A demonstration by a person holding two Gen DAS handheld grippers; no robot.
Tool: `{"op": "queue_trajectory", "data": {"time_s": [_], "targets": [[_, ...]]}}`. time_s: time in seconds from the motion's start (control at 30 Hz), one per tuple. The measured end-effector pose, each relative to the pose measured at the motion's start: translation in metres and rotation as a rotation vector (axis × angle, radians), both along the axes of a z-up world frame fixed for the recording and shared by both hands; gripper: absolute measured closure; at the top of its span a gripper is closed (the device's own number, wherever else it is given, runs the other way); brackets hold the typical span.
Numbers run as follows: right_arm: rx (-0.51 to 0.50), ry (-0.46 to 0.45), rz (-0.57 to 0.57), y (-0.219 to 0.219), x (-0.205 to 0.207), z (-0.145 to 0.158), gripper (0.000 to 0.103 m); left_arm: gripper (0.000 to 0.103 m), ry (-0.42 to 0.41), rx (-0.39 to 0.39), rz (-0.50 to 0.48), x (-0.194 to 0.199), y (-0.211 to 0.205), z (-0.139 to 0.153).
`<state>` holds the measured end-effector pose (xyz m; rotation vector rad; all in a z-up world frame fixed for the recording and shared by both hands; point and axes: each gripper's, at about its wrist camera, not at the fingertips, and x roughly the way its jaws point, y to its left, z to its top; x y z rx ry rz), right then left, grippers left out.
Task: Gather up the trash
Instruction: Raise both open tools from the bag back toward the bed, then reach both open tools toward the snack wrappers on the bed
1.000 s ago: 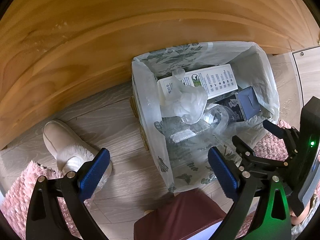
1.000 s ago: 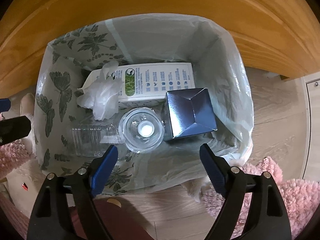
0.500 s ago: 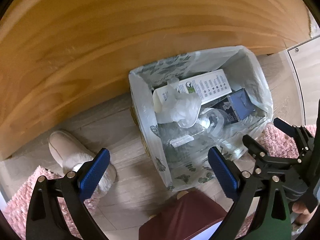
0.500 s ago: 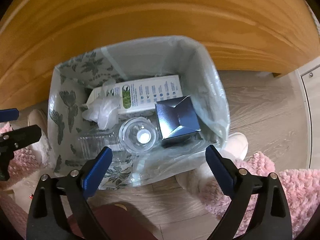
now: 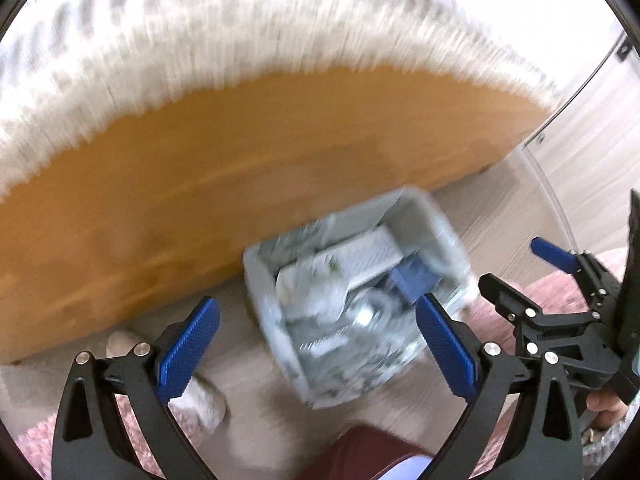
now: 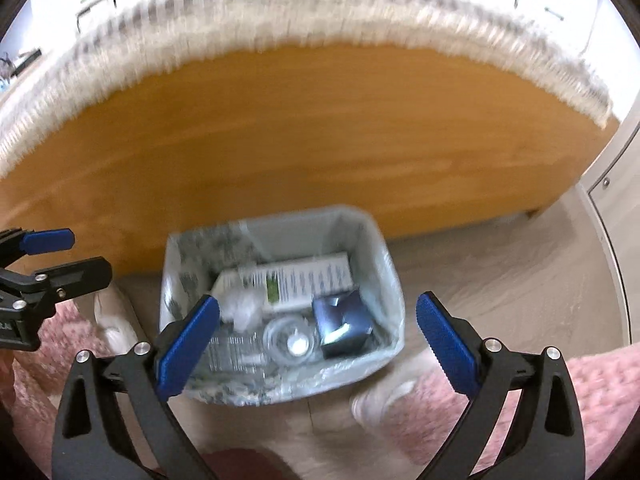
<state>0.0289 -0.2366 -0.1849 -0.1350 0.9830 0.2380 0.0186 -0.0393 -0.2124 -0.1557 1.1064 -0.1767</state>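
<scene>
Lying in the bin, trash sits below both wide-apart jaws.

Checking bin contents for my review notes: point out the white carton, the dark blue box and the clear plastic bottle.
white carton [image 6: 298, 282]: right wrist view, printed side panel.
dark blue box [image 6: 344, 322]: right wrist view, top face.
clear plastic bottle [image 6: 294, 340]: right wrist view, round end facing up.

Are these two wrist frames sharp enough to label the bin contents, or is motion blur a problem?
Left wrist view: heavy streaking; the bin and its contents smear, only the left tool is crisp. Right wrist view: milder blur; white carton, dark blue box and clear bottle are distinguishable, print unreadable. Both show fisheye bending.
</scene>
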Motion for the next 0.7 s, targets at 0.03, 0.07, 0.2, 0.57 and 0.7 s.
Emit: {"op": "queue_trajectory", "data": {"time_s": [0.03, 0.07, 0.2, 0.57, 0.7], "targets": [[0.011, -0.023, -0.005, -0.003, 0.000, 0.007, 0.008, 0.008, -0.037, -0.005, 0.003, -0.001, 0.000, 0.009], [0.021, -0.046, -0.013, -0.006, 0.000, 0.016, 0.008, 0.008, -0.079, -0.008, 0.003, -0.002, 0.001, 0.020], [0.068, -0.178, -0.042, -0.020, 0.003, 0.055, 0.008, 0.008, -0.202, -0.027, 0.003, -0.004, 0.001, 0.050], [0.108, -0.502, -0.124, -0.052, 0.028, 0.122, 0.008, 0.008, -0.441, -0.017, 0.081, 0.021, 0.022, 0.116], [0.127, -0.543, -0.132, -0.054, 0.043, 0.132, 0.008, 0.008, -0.461, -0.013, 0.111, 0.036, 0.032, 0.128]]}}
